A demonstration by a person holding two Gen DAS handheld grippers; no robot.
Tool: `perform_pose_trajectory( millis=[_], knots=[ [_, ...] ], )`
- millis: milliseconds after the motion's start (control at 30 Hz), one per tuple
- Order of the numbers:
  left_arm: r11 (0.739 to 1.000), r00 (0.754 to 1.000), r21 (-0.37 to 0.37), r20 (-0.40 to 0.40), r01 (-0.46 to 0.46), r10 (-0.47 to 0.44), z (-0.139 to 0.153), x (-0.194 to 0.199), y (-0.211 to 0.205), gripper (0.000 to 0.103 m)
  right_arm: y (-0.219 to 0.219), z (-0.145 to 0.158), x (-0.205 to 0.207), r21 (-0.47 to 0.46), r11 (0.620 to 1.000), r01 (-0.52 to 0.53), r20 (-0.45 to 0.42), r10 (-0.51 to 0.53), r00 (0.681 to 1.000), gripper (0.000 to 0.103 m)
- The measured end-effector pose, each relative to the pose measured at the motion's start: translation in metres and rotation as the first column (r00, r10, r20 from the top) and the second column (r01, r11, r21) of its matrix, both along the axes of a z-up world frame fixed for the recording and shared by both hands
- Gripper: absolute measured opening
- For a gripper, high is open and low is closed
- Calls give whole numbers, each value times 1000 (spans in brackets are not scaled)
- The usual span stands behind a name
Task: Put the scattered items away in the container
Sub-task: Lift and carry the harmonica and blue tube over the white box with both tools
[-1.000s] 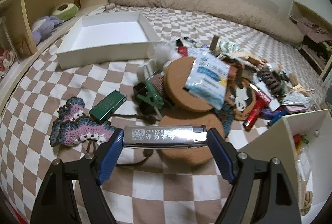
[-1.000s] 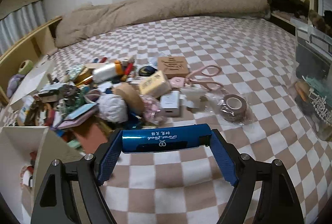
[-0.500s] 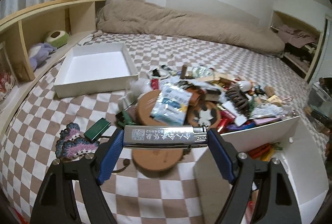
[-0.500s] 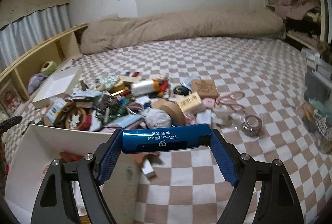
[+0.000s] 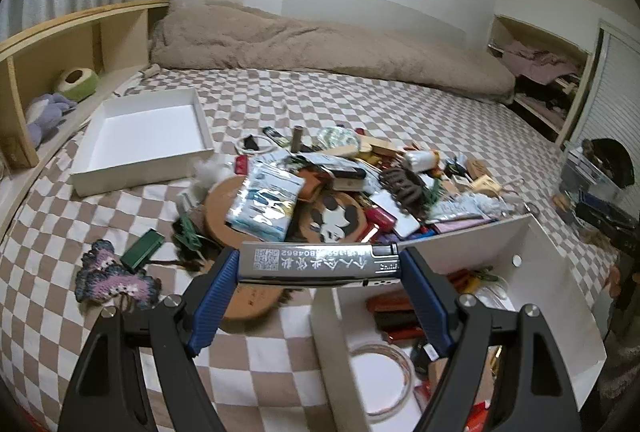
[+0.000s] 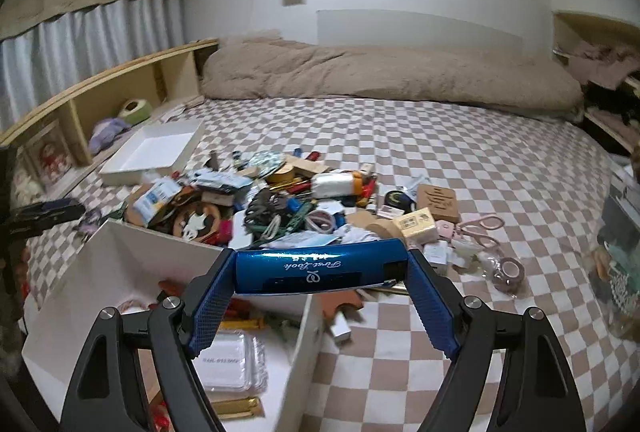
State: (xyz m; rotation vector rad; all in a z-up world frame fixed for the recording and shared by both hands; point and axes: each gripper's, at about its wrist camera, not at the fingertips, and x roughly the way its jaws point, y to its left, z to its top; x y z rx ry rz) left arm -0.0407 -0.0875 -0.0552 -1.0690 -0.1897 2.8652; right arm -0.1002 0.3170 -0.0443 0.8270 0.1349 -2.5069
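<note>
Left wrist view: my left gripper (image 5: 320, 266) is clamped end to end on a silver lighter (image 5: 320, 259), held crosswise between the blue pads (image 5: 214, 298). The white container (image 5: 556, 296) sits at 4 o'clock, open, already partly filled with a tape ring (image 5: 380, 378) and reddish bits. The scattered pile (image 5: 340, 187) lies at 12 o'clock on the checked bedspread (image 5: 100, 224); an empty white tray (image 5: 140, 135) at 10 o'clock; a crochet piece (image 5: 114, 278) at 9.

Right wrist view: my right gripper (image 6: 320, 272) is closed on a blue lighter (image 6: 320, 268), gripped by its ends. The container's (image 6: 132, 252) opening is at 7 o'clock, its near wall directly under the lighter. Pink scissors (image 6: 480, 228) and a tape roll (image 6: 508, 272) lie at 3 o'clock.

How to do it well, as I judge: carry each lighter fully over the container's wall before loosening the pads, lower it close to the contents so it doesn't bounce out, and release one hand at a time to avoid a clash.
</note>
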Motion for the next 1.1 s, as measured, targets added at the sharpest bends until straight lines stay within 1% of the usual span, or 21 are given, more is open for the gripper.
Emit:
perform_pose_trajectory(
  millis=[67,167,267,400,500,600,667,767,833,900,933,1033,1100],
  knots=[
    [1000,1000,-3,3,24,-24,0,2,8,81,-5,0,5,10,1000,-26,9,26,1000,83],
    [998,998,-16,10,55,-55,1,6,19,81,-14,-5,12,27,997,-70,52,69,996,83],
    [996,996,-9,26,88,-87,0,8,29,81,-24,-13,20,49,991,-121,98,115,988,83],
    [992,991,-12,57,124,-123,-4,12,42,81,-41,-22,35,131,975,-177,128,161,979,83],
    [989,987,-23,71,143,-141,-6,14,50,81,-56,-29,46,211,947,-244,152,215,965,83],
    [986,983,-26,84,164,-162,-9,15,55,81,-67,-36,56,292,906,-305,180,261,948,83],
    [983,980,-28,89,179,-176,-10,16,59,81,-74,-42,61,345,870,-351,216,291,932,83],
    [978,976,-37,94,203,-199,-11,19,66,81,-83,-53,64,428,804,-412,274,319,907,83],
    [975,972,-39,97,220,-216,-12,20,71,81,-87,-64,65,475,747,-465,338,333,880,83],
    [971,967,-40,104,237,-232,-13,21,75,81,-90,-74,67,502,690,-522,405,346,846,83],
    [969,965,-40,107,243,-238,-13,22,77,81,-91,-77,68,509,670,-541,427,349,834,83],
    [964,960,-44,116,263,-257,-15,23,82,81,-94,-84,71,532,619,-578,470,351,810,83],
    [960,956,-45,120,275,-268,-17,25,85,81,-95,-86,72,553,596,-582,478,345,807,83]
  ],
)
